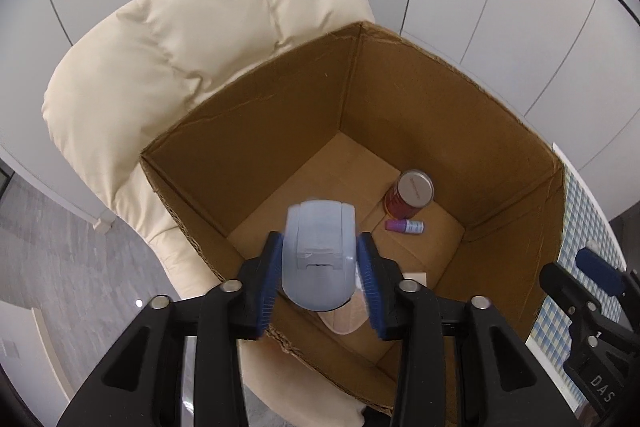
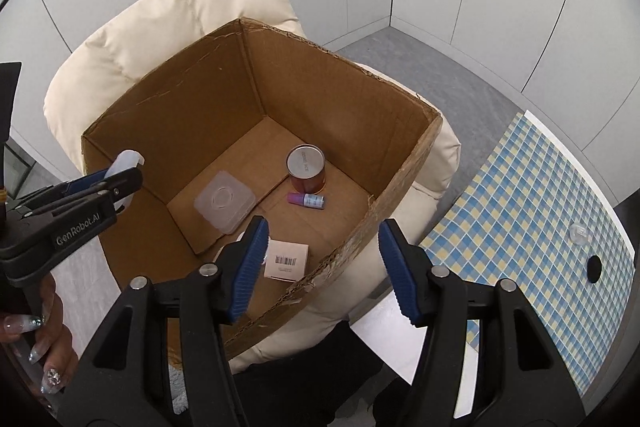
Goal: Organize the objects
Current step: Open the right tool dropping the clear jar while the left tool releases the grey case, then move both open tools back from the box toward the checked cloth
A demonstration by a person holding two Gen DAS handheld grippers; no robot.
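Two grippers are hovering over an open box [image 1: 260,147] that is sitting on a cream chair [image 1: 160,47]. The left gripper [image 1: 320,239] is carrying a plastic case [image 1: 318,259] between its blue pads [image 1: 270,283]. That case is looking pale blue-grey and smooth, rounded at the near end, with a raised strip down its middle and a small slot in it; its far end is showing blurred. The case is lying lengthwise along the fingers, sticking out past the tips, above the box's near left part. Both pads are lying against its sides near their tips, but whether they are pressing on it I cannot tell.

The right gripper [image 2: 323,227] is standing with its jaws apart and nothing between them, over the box's near rim beside a checked table [image 2: 520,207]. On the box floor a red can [image 2: 306,167] is standing upright, a small bottle [image 2: 307,200] is lying just beside it, a clear tub [image 2: 224,201] is lying to the left, and a pink carton [image 2: 286,261] is lying nearest.
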